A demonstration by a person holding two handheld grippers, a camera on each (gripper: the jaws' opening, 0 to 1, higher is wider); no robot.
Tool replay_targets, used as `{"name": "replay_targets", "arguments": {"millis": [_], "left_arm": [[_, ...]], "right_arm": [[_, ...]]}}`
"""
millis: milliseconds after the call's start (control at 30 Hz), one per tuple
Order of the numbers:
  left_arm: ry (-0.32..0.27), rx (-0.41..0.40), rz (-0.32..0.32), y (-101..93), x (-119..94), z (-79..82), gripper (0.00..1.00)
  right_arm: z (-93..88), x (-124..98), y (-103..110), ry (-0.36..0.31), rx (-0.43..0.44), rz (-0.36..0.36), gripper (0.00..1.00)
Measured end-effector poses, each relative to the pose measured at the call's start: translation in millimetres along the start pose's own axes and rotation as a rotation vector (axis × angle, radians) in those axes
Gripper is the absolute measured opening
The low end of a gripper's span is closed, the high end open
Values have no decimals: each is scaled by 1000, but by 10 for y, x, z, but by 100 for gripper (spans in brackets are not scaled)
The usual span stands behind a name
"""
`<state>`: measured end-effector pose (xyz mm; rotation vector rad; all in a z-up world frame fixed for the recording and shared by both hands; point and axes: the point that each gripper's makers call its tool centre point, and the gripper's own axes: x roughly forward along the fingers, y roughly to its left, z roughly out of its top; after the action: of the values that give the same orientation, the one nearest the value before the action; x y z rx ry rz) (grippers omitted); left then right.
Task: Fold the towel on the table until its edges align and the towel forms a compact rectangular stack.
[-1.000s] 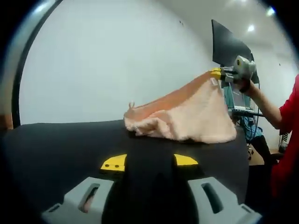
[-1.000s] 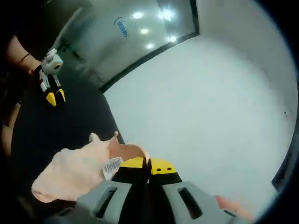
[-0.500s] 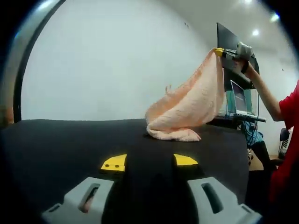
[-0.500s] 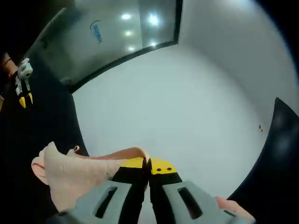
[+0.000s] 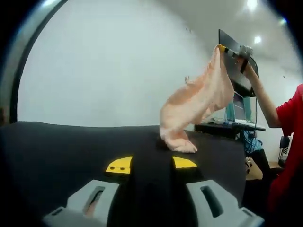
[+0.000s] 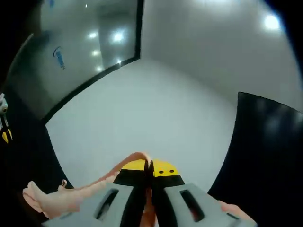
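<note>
Left gripper view: black table point(image 5: 57, 142), white wall point(image 5: 104, 61); left gripper point(image 5: 151, 163) spread, right gripper point(image 6: 151, 166) pinching towel point(image 5: 196, 101).

The peach towel point(image 5: 196, 101) hangs stretched from one raised corner, its lower end bunched on the black table point(image 5: 71, 146).

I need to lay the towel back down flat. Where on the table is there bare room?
The black table is bare between the left gripper and the towel, and off to the view's left. The only crowded spot is where the towel's lower end bunches on the top, below the right gripper.
</note>
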<state>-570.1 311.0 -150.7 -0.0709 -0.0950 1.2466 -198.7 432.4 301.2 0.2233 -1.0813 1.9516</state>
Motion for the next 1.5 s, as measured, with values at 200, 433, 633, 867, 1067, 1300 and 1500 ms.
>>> {"name": "replay_targets", "arguments": {"millis": [200,433,633,867,1067,1300,1500], "left_arm": [[-61,-15,-66,-200,515,324,33],[-21,10,-146,-311,1687,643,37],[44,-235,-209,-667,2726,289,55],[33,-241,-370,-1081,3109,24,11],[24,-110,-256,-1025,2786,305,4],[-148,-15,-60,-326,2022,1410,4],[-233,166,113,5,1177,2305,4]], "right_arm": [[260,-129,-127,-84,68,49,0],[363,-68,-416,-126,133,37,0],[256,-78,-431,-116,187,44,0],[168,-176,-453,-88,137,47,0],[-65,-239,-531,-58,130,29,0],[-432,-375,-589,-28,230,-1,0],[-744,-550,-587,-2,282,-2,0]]}}
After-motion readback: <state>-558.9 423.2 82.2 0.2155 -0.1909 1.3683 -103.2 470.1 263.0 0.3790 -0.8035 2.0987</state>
